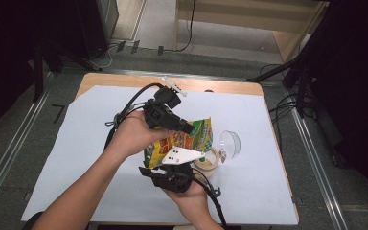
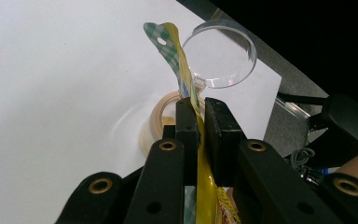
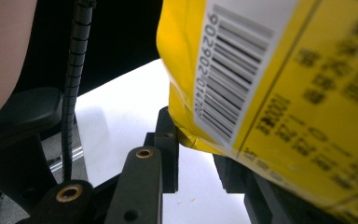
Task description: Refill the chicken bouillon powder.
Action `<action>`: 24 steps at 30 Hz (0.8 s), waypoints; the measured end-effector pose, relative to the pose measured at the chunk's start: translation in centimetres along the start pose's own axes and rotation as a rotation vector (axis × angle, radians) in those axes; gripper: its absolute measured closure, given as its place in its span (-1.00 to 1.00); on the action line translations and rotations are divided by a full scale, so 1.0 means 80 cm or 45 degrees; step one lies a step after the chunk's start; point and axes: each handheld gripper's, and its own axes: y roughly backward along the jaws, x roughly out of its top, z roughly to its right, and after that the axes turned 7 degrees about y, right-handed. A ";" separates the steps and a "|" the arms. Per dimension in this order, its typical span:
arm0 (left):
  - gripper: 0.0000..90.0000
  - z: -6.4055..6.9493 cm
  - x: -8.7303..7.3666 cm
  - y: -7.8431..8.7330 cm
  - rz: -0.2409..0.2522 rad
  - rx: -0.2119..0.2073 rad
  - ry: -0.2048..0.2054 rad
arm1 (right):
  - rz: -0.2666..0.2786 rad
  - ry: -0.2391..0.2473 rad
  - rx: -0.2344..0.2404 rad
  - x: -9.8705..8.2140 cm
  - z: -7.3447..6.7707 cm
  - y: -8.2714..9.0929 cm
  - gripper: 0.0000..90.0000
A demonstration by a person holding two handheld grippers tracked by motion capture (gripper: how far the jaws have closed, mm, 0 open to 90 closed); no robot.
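Item held: one yellow and green printed plastic snack bag, raised above the white paper-covered table near its middle, between both grippers. Left gripper: black two-jaw tool in the person's left hand, reaching in from the left of the high view; in the left gripper view its jaws are clamped tight on the thin top edge of the bag, whose green-checked hang tab with a punched hole stands up beyond the pads. Right gripper: black tool with a grey three-cornered plate on top, in the right hand at the bottom of the high view; in the right gripper view the yellow back of the bag, bearing a white barcode panel, sits between the jaws at a lower corner, and the jaws appear closed on it, though the far pad is partly hidden. Just beside the bag, on the table: a beige roll of tape, lying flat, and a clear round plastic lid, touching or just overlapping the roll at its far right.
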 end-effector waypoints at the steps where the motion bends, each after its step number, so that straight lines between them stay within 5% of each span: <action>1: 0.89 0.000 0.000 0.000 0.000 0.000 0.000 | -0.001 -0.001 0.000 0.000 0.000 0.000 0.65; 24: 0.89 0.001 0.003 0.000 0.020 -0.005 0.007 | 0.011 0.011 -0.003 0.006 -0.001 0.004 0.64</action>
